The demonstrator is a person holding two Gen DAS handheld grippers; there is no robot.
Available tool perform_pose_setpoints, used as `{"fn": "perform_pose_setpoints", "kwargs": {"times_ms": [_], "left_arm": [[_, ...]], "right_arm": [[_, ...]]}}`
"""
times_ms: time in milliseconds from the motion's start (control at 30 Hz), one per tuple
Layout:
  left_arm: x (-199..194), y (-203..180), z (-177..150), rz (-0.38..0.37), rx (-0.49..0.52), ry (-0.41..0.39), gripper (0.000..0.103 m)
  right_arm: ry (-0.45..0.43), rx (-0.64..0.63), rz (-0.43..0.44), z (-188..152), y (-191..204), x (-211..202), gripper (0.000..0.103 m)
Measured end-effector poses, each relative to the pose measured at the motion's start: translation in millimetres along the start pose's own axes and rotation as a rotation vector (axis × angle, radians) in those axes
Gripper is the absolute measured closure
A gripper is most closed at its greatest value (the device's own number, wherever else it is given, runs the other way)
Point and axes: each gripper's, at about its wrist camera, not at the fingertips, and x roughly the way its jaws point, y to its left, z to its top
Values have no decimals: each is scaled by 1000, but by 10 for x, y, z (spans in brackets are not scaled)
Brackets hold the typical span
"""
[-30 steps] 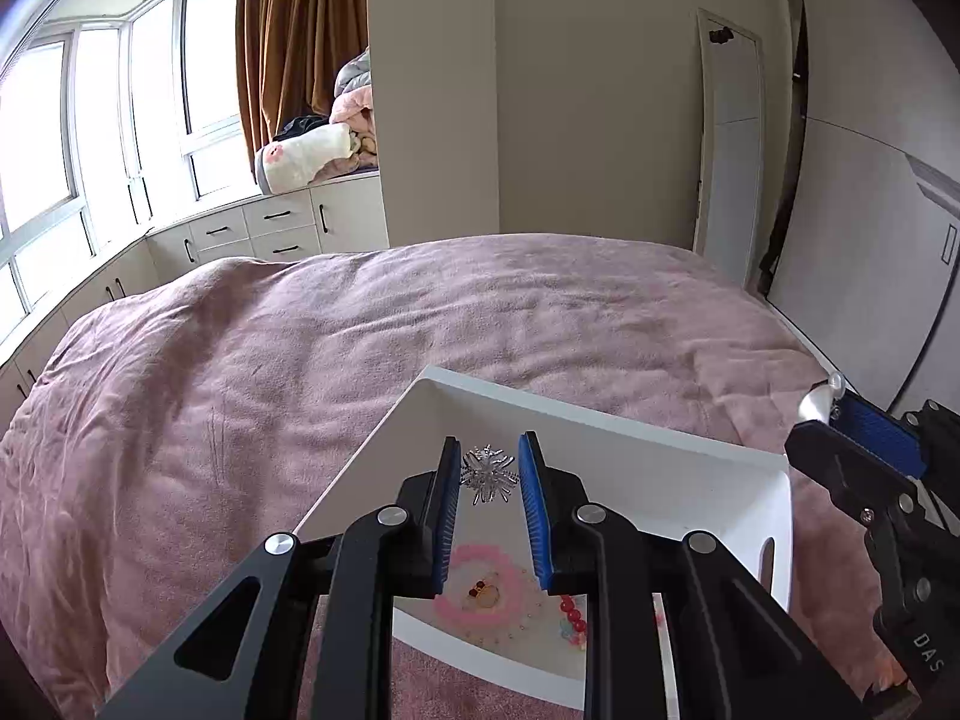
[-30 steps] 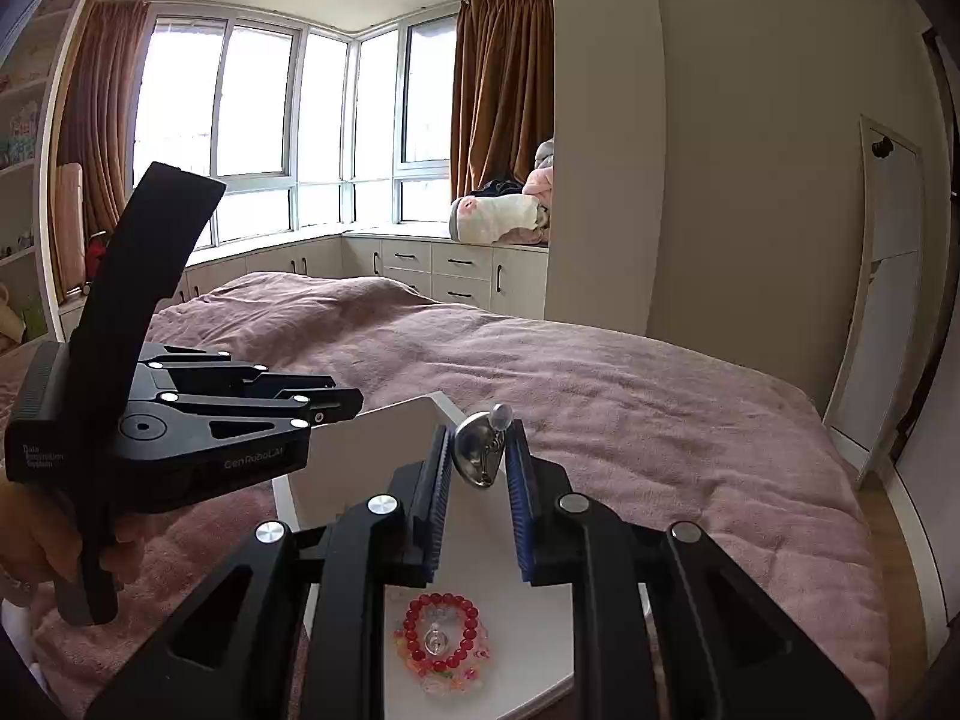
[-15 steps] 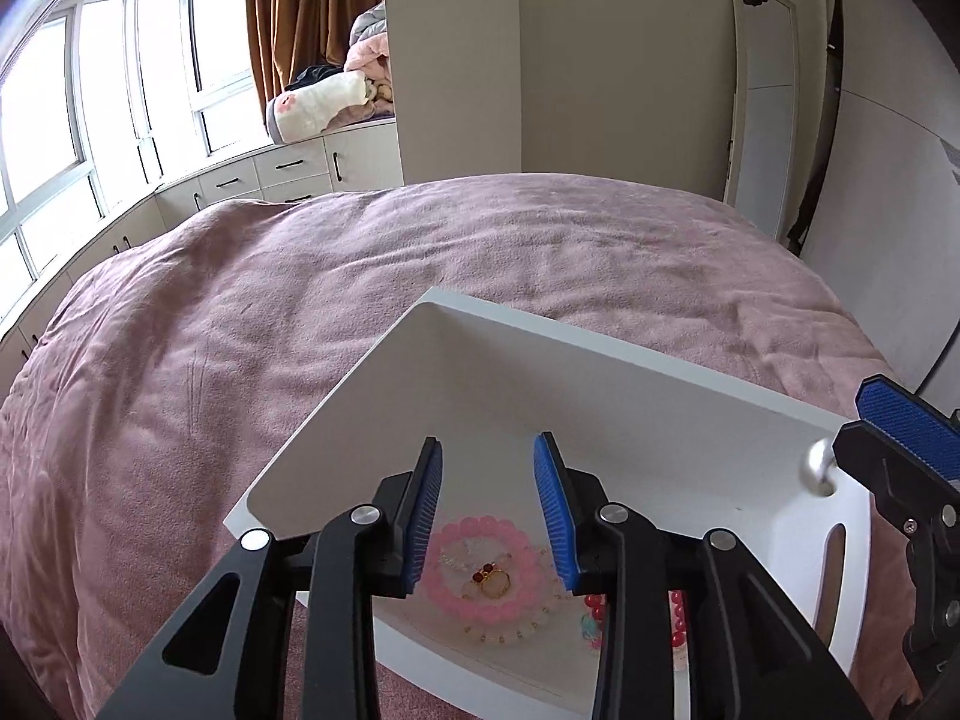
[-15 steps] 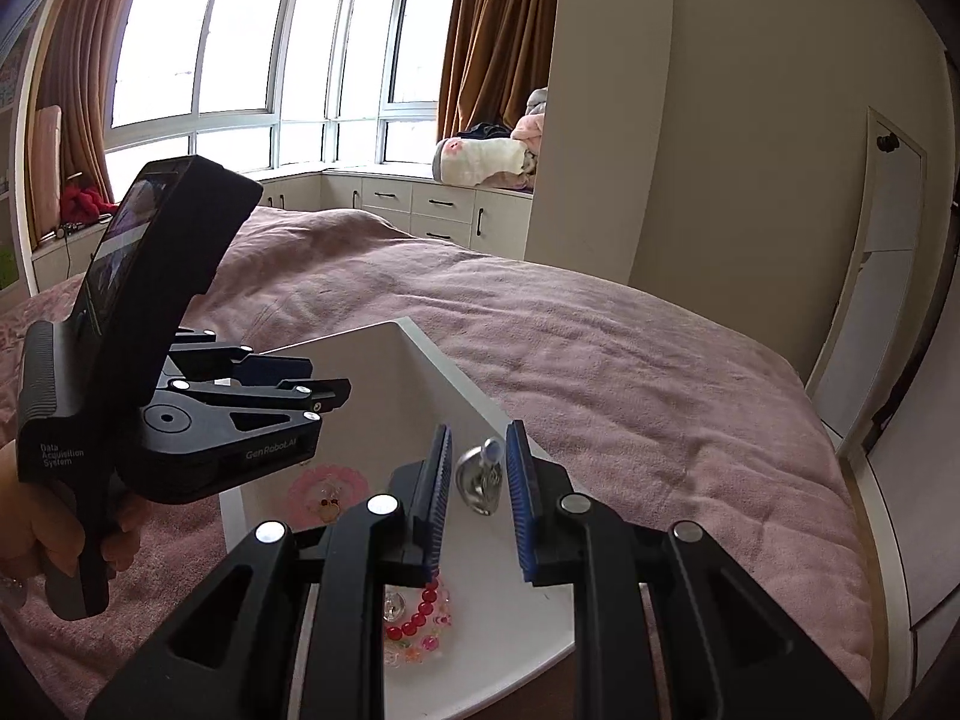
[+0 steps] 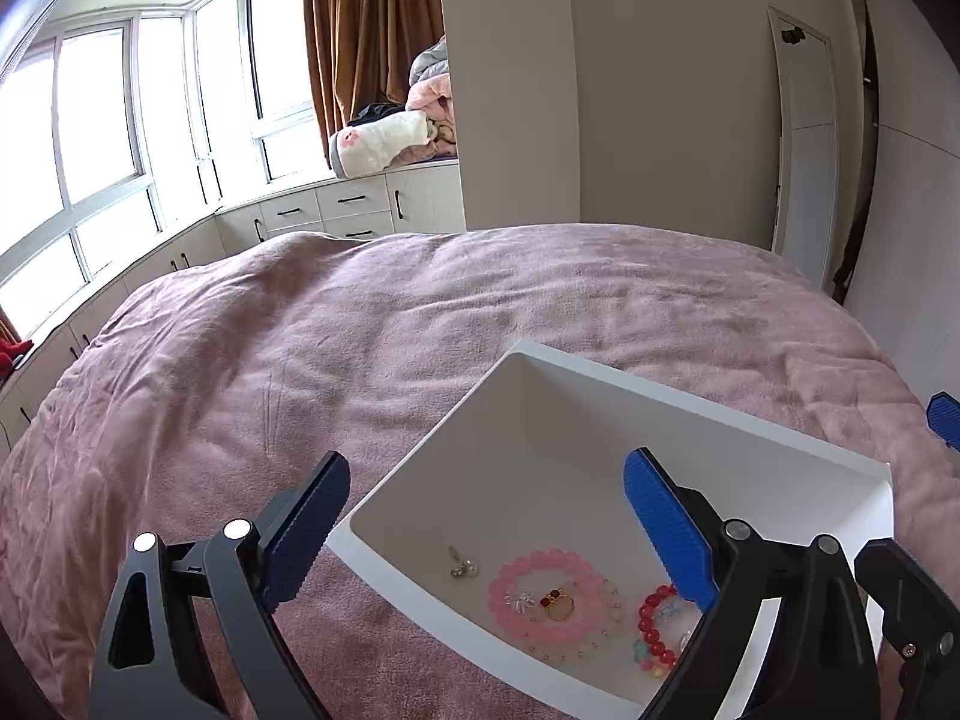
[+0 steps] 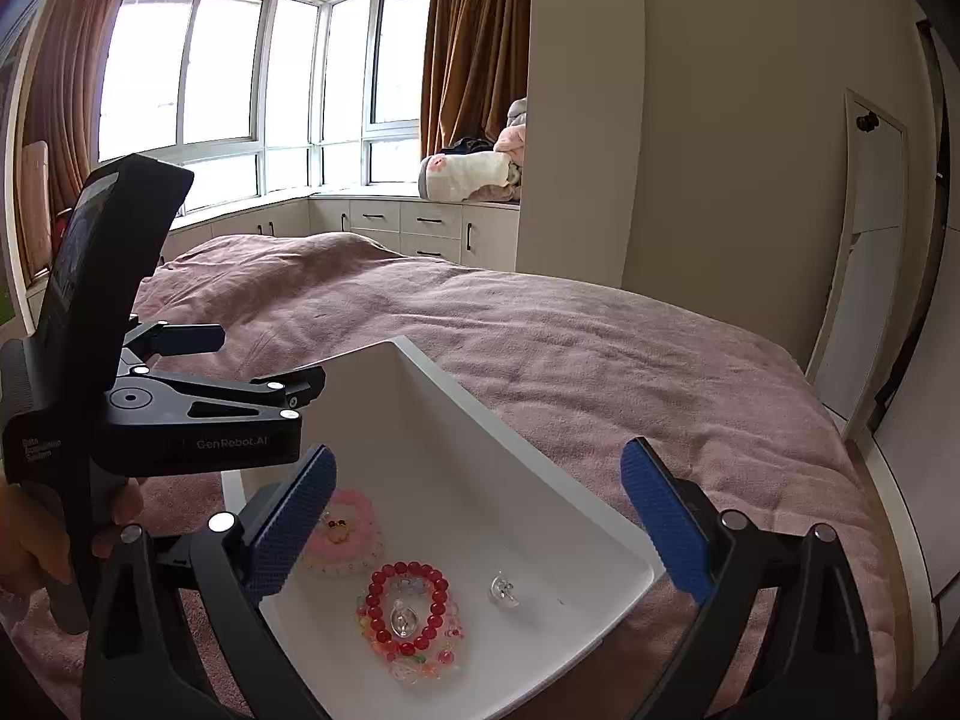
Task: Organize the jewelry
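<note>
A white tray (image 5: pixel 720 414) lies on the pink bed cover and also shows in the right wrist view (image 6: pixel 456 396). In it lie a pink bead bracelet (image 5: pixel 543 594), a red bead bracelet (image 6: pixel 408 609), a small silver piece (image 5: pixel 462 567) and a round silver piece (image 6: pixel 503 589). My left gripper (image 5: pixel 486 516) is open and empty above the tray's near left corner. My right gripper (image 6: pixel 477 510) is open and empty above the tray's near end. The left gripper's body (image 6: pixel 180 414) shows at the left of the right wrist view.
The pink bed cover (image 5: pixel 300 360) spreads around the tray. White drawers (image 6: pixel 420 228) under the windows stand beyond the bed, with a pile of soft things (image 6: pixel 474 174) on top. A wall and a door (image 6: pixel 864 240) are to the right.
Both grippers have opened wide. The left let go of a spiky silver piece and the right let go of a round silver piece, which now lies in the tray.
</note>
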Motion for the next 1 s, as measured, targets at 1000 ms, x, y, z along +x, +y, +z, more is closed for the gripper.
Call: {"fn": "perform_pose_setpoints", "kwargs": {"times_ms": [1000], "left_arm": [[-994, 298, -676, -114, -93, -84, 3]], "right_arm": [[-30, 39, -28, -378, 261, -827, 5]]}}
